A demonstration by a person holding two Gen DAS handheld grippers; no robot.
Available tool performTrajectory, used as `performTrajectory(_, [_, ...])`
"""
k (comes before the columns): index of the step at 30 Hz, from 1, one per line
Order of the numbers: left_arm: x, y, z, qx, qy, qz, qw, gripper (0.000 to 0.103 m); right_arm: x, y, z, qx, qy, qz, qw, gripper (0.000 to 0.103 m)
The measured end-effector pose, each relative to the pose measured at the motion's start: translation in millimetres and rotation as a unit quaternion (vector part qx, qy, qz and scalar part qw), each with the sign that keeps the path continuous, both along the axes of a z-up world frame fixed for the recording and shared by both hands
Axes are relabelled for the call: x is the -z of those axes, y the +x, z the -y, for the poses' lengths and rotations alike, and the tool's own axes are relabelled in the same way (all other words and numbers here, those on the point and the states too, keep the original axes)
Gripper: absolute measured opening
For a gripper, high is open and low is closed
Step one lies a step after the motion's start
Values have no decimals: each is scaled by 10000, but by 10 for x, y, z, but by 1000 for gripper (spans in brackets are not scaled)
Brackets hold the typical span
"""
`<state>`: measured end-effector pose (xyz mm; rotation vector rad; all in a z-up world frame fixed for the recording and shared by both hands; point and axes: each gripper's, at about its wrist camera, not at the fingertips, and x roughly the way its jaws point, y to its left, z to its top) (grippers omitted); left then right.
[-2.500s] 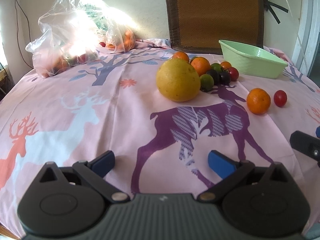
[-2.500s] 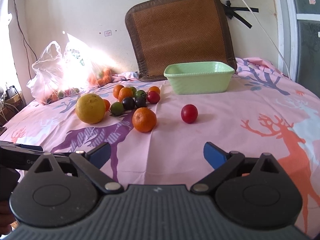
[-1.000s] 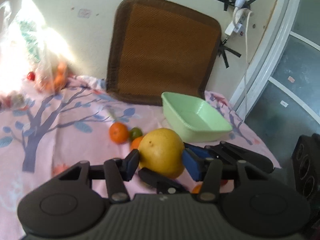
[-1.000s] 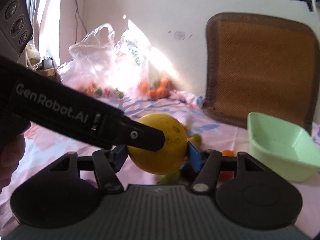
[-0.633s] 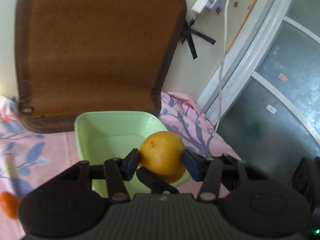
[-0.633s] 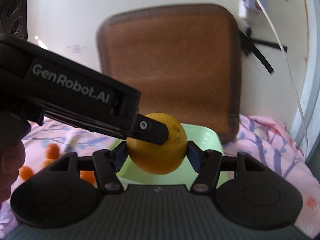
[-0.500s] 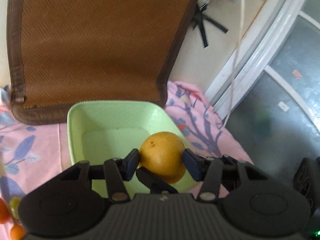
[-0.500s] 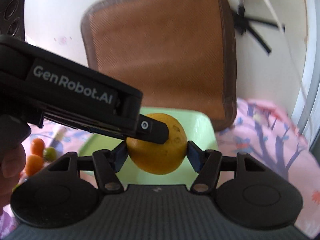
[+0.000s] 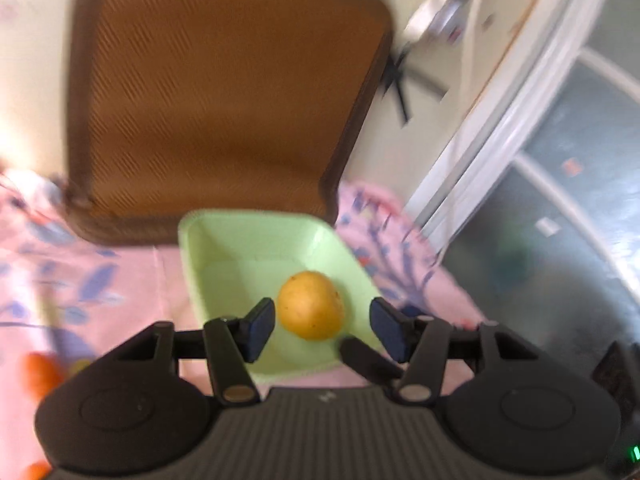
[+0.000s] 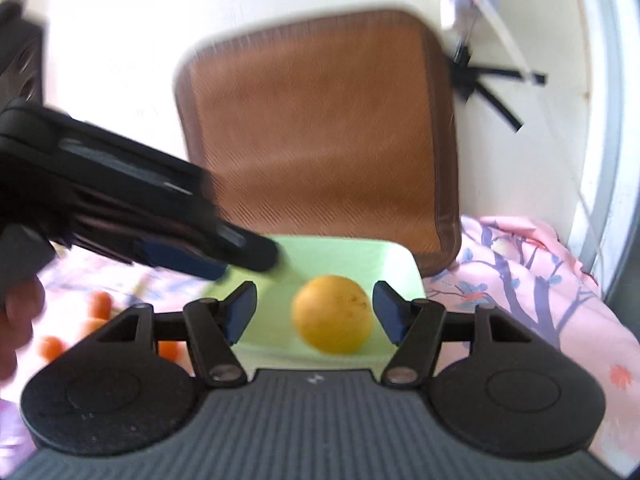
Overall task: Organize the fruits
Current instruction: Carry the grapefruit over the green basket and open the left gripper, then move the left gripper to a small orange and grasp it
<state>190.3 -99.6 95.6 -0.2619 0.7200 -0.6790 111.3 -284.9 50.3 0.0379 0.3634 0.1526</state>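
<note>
A big yellow citrus fruit (image 9: 310, 306) (image 10: 334, 314) lies inside the pale green basin (image 9: 188, 264) (image 10: 360, 252), near its front right. My left gripper (image 9: 323, 330) hovers over the basin's near rim with its jaws opening. The fruit shows between its blue pads (image 9: 260, 328) with a gap on each side. My right gripper (image 10: 315, 314) is open around the same fruit and its pads (image 10: 390, 314) do not press it. In the right wrist view the left gripper (image 10: 256, 256) reaches in from the left above the basin. Both views are blurred.
A brown woven mat (image 9: 224, 100) (image 10: 320, 140) leans on the wall right behind the basin. Several small oranges (image 9: 40, 368) (image 10: 98, 304) lie on the pink tablecloth (image 10: 520, 280) to the left. A white door frame (image 9: 500, 120) stands at the right. A hand (image 10: 16, 320) holds the left gripper.
Both grippers carried the yellow fruit across to the green basin, pressed between their pads. Both have now let go, the left jaws have spread, and the fruit sits in the basin.
</note>
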Motion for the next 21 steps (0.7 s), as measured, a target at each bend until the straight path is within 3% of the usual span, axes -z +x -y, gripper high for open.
performTrajectory(3, [-108, -406, -514, -349, 11, 384, 9987, 60, 38, -488, -29, -164, 468, 159, 9986, 66])
performTrajectory(7, [7, -895, -1082, -1377, 671, 517, 9868, 60, 264, -1066, -258, -254, 483, 281, 9981, 66])
performTrajectory(10, [182, -1177, -1286, -1793, 1018, 525, 9771, 60, 420, -1298, -456, -364, 506, 114, 9980, 65])
performTrajectory(14, [454, -1477, -1426, -1918, 1072, 417, 9747, 60, 503, -1437, -701, -570, 378, -121, 9976, 55])
performTrajectory(21, [839, -1838, -1343, -1898, 1532, 577, 9681, 59, 587, -1539, -970, -596, 150, -277, 9977, 53])
